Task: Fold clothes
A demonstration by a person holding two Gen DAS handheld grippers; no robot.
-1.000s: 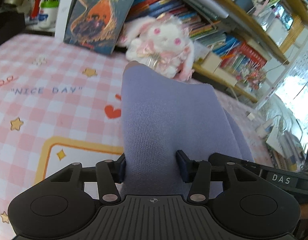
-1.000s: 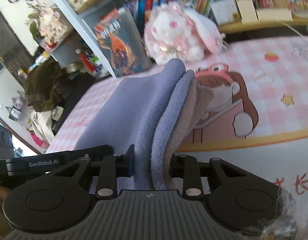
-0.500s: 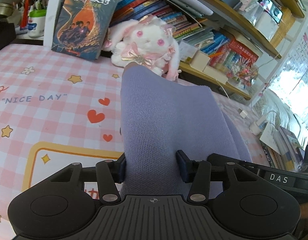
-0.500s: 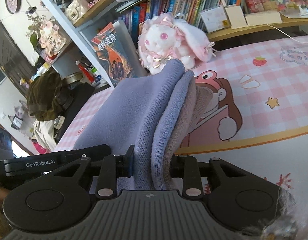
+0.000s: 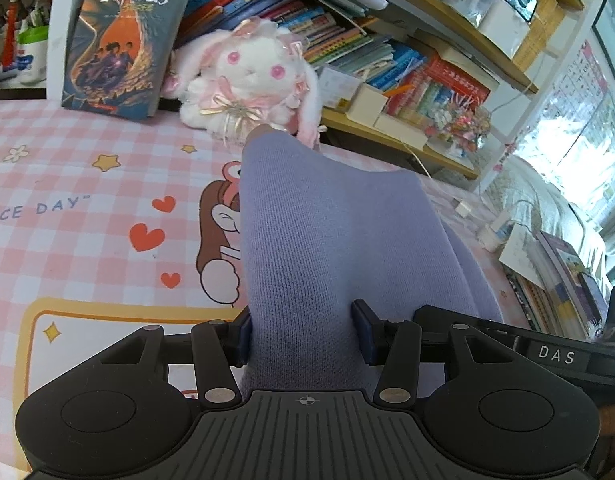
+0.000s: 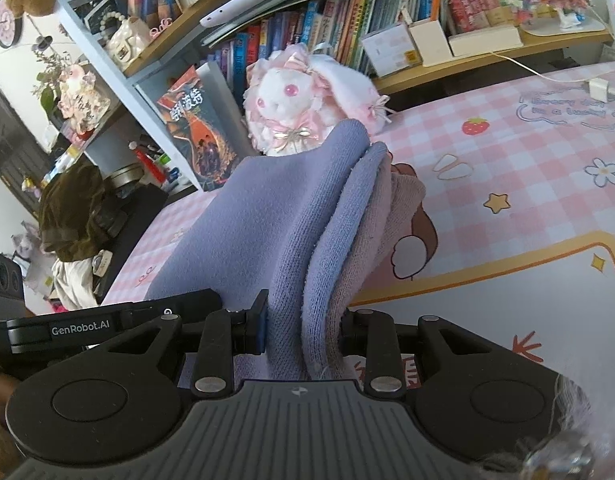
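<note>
Two grippers clamp one lavender knit garment (image 5: 331, 248), held above a pink checked tablecloth (image 5: 67, 184). At lower centre of the left wrist view, the left gripper (image 5: 303, 334) pinches a smooth fold. The right gripper (image 6: 303, 330) squeezes several bunched layers at lower centre of its view. A white plush bunny (image 6: 295, 112) sits upper centre, beside a leaning book (image 5: 123, 36).
</note>
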